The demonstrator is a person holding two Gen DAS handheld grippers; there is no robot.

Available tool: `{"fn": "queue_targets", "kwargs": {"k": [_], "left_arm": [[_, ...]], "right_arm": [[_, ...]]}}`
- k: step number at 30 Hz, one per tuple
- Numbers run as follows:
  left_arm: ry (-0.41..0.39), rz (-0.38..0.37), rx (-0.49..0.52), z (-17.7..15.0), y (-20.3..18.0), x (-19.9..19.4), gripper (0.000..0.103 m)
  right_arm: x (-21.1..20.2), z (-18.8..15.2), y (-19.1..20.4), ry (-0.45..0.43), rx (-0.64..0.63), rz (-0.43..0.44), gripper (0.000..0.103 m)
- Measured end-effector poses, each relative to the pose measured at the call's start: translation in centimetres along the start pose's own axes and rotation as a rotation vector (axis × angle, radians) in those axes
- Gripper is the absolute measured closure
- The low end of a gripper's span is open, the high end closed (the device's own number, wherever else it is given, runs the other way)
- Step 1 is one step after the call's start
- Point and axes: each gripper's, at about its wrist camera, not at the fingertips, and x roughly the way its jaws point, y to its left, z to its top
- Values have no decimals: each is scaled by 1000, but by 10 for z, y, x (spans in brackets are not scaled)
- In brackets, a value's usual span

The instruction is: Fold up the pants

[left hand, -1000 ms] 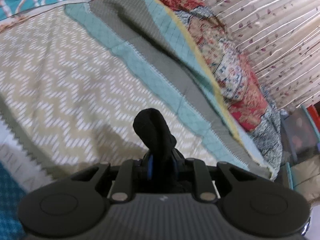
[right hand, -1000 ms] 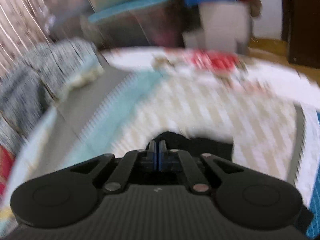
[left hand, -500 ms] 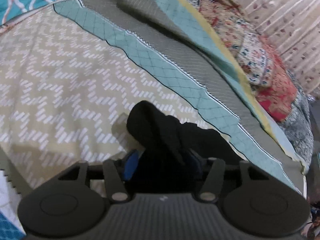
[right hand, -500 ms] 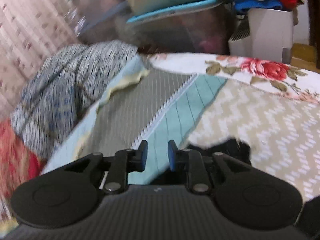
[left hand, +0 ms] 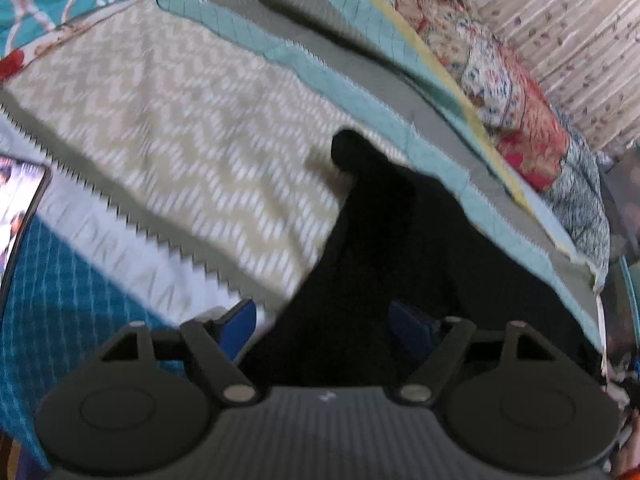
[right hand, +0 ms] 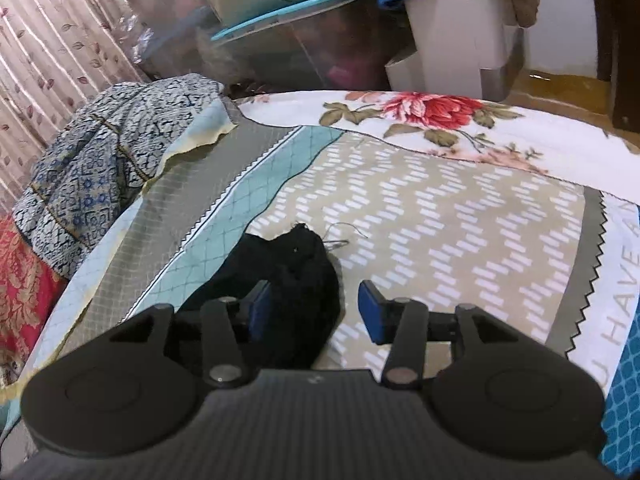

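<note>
Each camera sits on the back of a gripper and looks forward past its two blue fingers, low and close over the bed (left hand: 168,128). The left view faces the bed's far edge, where a red flowery cloth (left hand: 520,120) lies by the curtain (left hand: 560,20). The right view faces a bed corner with storage bins (right hand: 280,20) behind it. Both views show the black pants (left hand: 384,240) (right hand: 296,264) and the zigzag cover.

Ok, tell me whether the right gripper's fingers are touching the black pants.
Cannot tell. In the right wrist view the right gripper is open; the black pants lie against its left finger, but contact isn't plain.
</note>
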Motion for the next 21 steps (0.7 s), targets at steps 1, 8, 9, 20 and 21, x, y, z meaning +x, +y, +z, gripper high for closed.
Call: {"fn": "queue_targets", "kwargs": {"k": [1,8,9,20,21], "left_arm": [[19,0,6,-5,-1,1,27],[90,32,47,-35,-11,-2,27],[98,47,55,-38,-13,-2,27],[-14,134,90,-18,-26,-31,27],[-36,140,98,-7,-29,-32,27]], "right_arm": [[1,0,1,-2,-7,2,40],[38,-3,-3,125,-12,7,94],[46,-2,3,136,-50,-16,92],[59,18,21,6,-111,-197,37],[50,17,14,-28,-77,-193,35]]}}
